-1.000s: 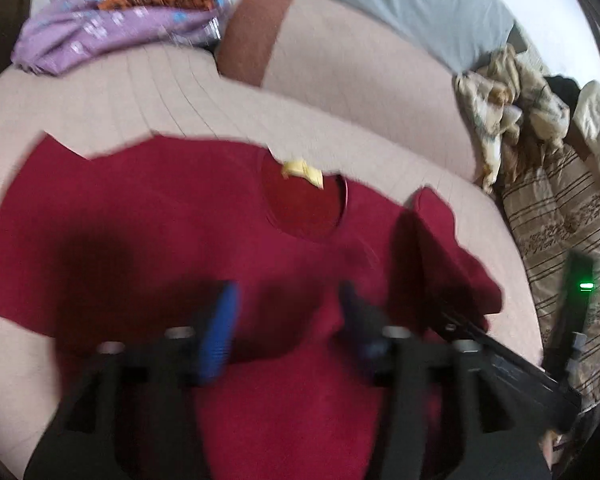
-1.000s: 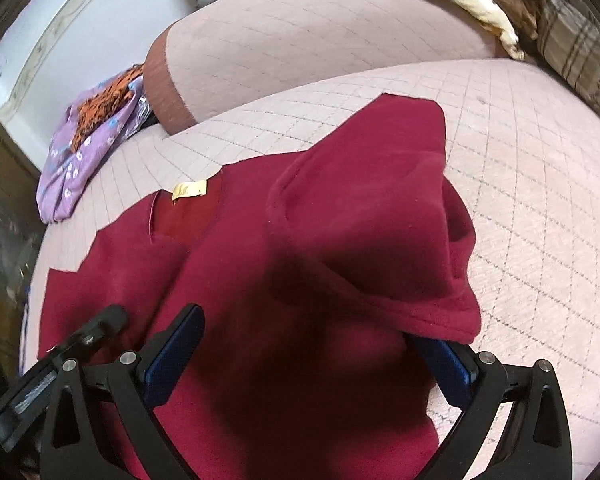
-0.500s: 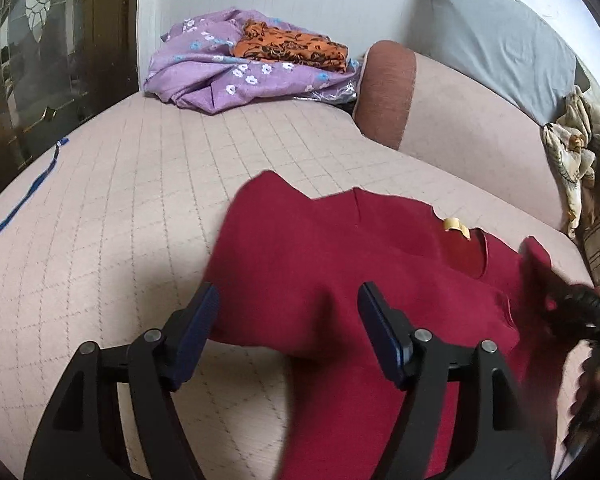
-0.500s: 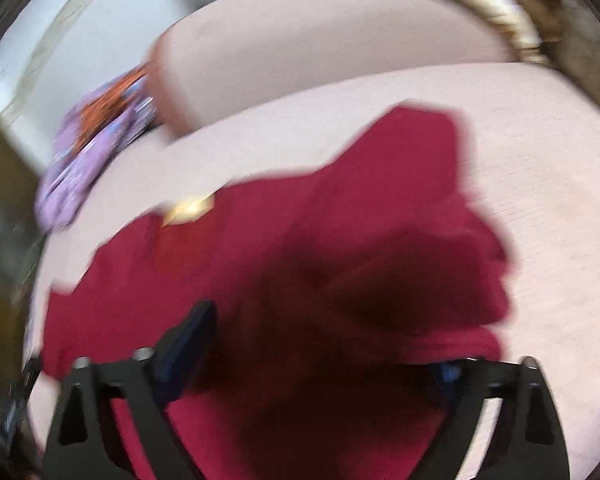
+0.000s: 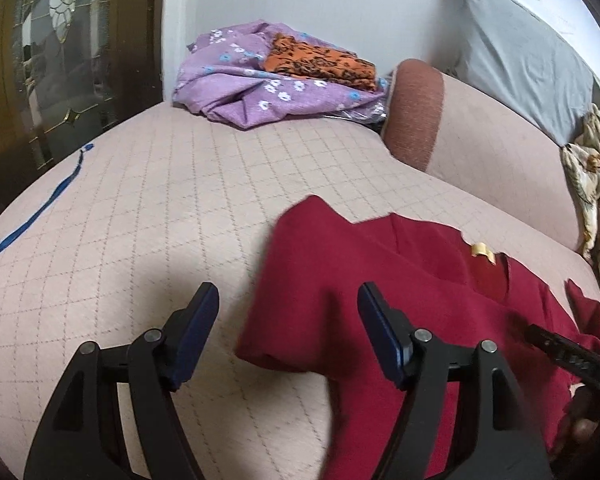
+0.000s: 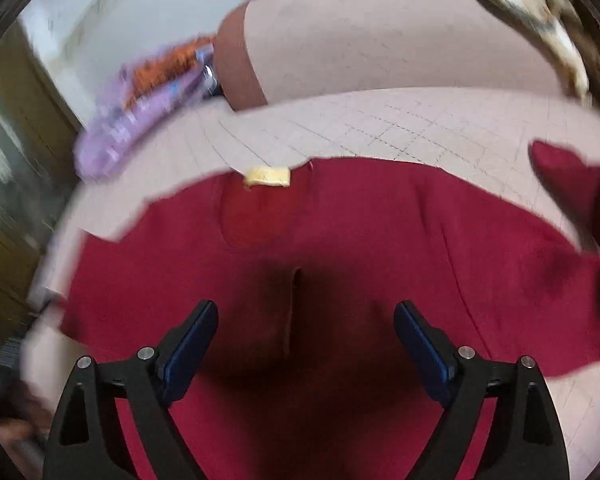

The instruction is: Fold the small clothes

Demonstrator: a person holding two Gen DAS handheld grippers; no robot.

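Grippers both tilt down toward a pink quilted sofa seat [image 5: 148, 216] where a dark red T-shirt [image 5: 400, 280] lies spread flat. The left gripper [image 5: 288, 328] hangs over the shirt's left sleeve, its blue-padded fingers [image 5: 192, 332] standing wide apart: one over bare quilting, the other over red cloth, the sleeve's hem between them but not pinched. The right gripper [image 6: 306, 344] hovers above the shirt's chest, jaws opening, red fabric beneath them and nothing clamped; this view is motion-blurred. The T-shirt [image 6: 340, 232] lies with its collar and yellow neck label [image 6: 268, 176] toward the sofa back [image 6: 380, 48], its body running back toward the camera and its sleeves stretching out to either side. One sleeve [image 6: 572, 184] on the right is rumpled and raised. A purple flowered cloth [image 5: 260, 88] with an orange patterned one [image 5: 316, 60] on it lies in the far corner.
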